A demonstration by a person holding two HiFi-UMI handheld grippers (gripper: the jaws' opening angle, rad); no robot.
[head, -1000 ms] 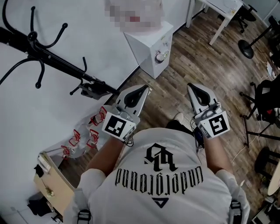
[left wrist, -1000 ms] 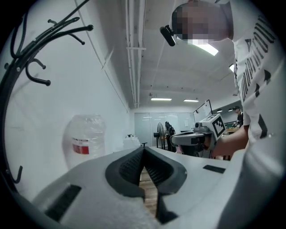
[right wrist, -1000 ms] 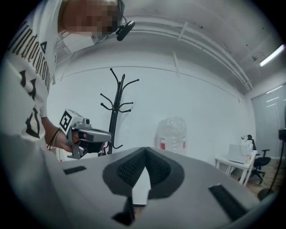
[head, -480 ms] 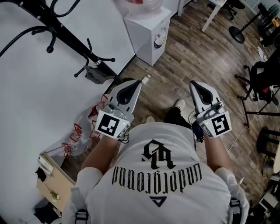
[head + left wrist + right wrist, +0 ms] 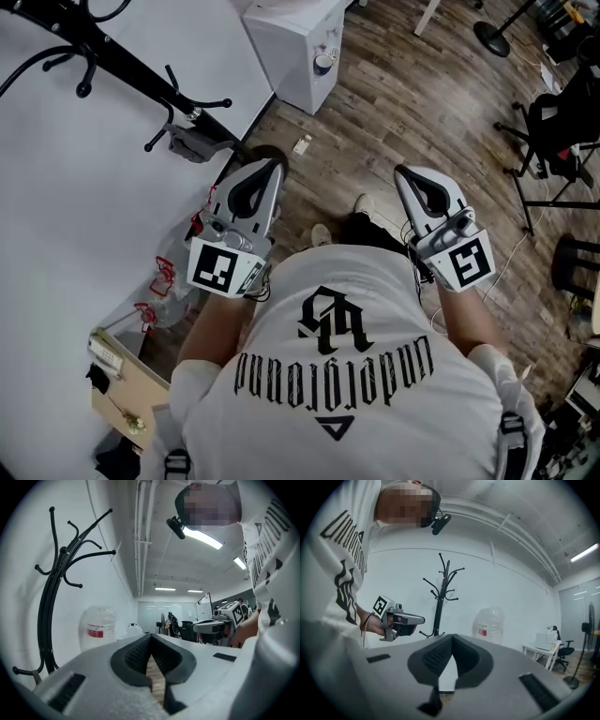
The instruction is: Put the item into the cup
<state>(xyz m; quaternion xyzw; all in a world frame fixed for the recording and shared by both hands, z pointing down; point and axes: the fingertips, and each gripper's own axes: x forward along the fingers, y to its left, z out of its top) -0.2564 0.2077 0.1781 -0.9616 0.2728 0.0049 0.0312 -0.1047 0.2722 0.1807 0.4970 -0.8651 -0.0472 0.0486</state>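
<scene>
Head view, L to R. Along floor's (image 5: 375, 122) left edge, by white wall (image 5: 56, 216): coat rack (image 5: 122, 72) slanting across frame, box (image 5: 131, 398) at bottom-left corner, bag (image 5: 164, 281) w/ red print just above it.

Next, left gripper (image 5: 270, 169), held at waist over bare floor near rack's foot. Clenched tip to tip, nothing between pads; left gripper view confirms, only floor seen thru gap under tips.

Top centre: white dispenser (image 5: 291, 47) against wall, bottle on it seen only in gripper views.

Right of person's shirt: right gripper (image 5: 405, 173), also over bare floor, well apart from left one. Clamped shut and empty, same pic in right gripper view.

Far right edge of floor: dark stand (image 5: 562, 122) w/ sth black on it, white cable (image 5: 514, 317) trailing below.

Item and cup: not in any view. No worktop in sight either, so task prob. not started, approx. zero progress.

Risks, as judged:
- Walking off w/ head down, could snag cable or stand legs on right, or clip rack's foot w/ left gripper.
- Both sets of jaws closed: reaching item w/o opening first would just shove it away.
- Can't plan grasp yet; size and feel of item unknown.
</scene>
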